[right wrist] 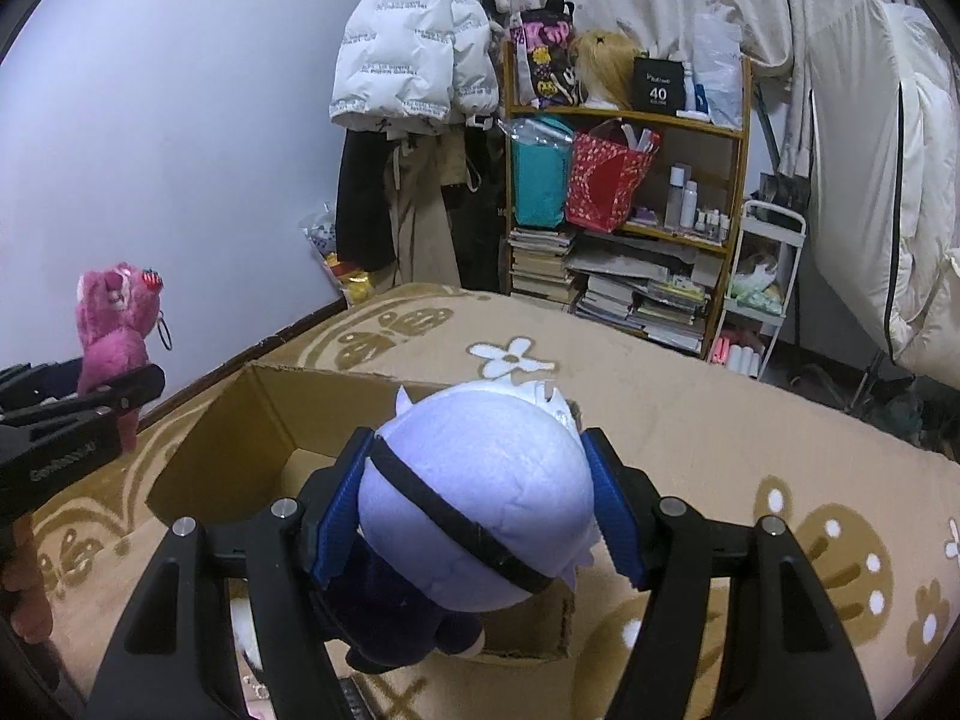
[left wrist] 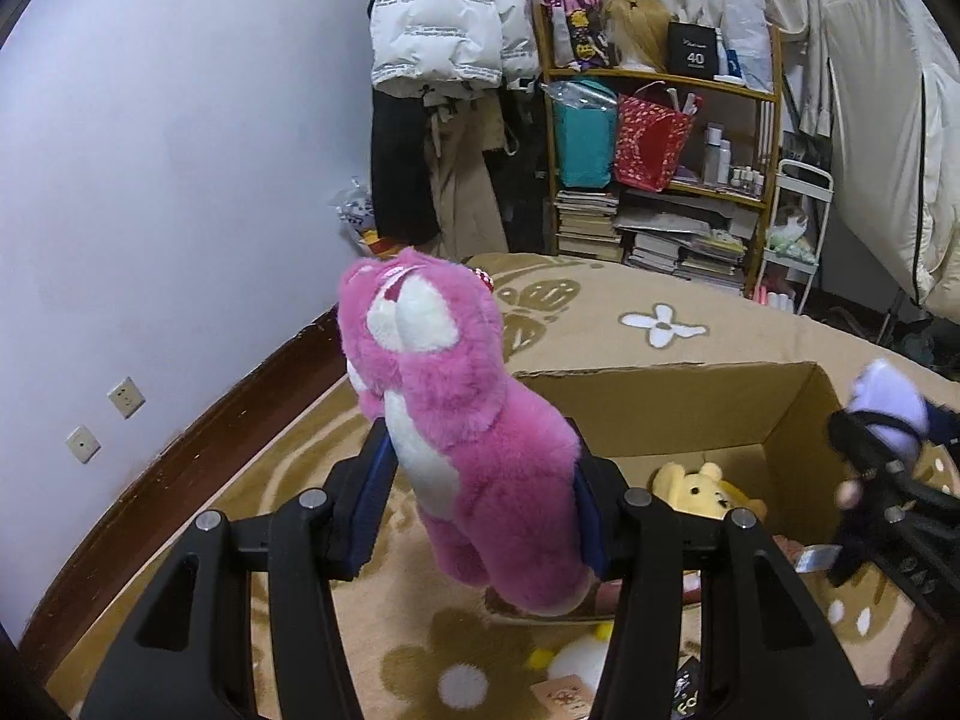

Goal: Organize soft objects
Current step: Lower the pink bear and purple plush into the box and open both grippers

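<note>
My left gripper (left wrist: 480, 480) is shut on a pink plush bear (left wrist: 456, 420) and holds it upright above the carpet, just left of an open cardboard box (left wrist: 660, 408). The bear also shows in the right wrist view (right wrist: 114, 324). My right gripper (right wrist: 480, 492) is shut on a plush doll with a pale lilac head and dark body (right wrist: 480, 504), held over the box (right wrist: 270, 420). The doll also shows at the right edge of the left wrist view (left wrist: 888, 408). A yellow bear plush (left wrist: 702, 489) lies inside the box.
A beige flower-patterned carpet (right wrist: 720, 420) covers the floor. A white and yellow plush (left wrist: 576, 660) lies on the carpet near the box. A wooden shelf (right wrist: 624, 192) with books and bags, hanging coats (right wrist: 414, 60) and a white cart (right wrist: 762, 276) stand behind.
</note>
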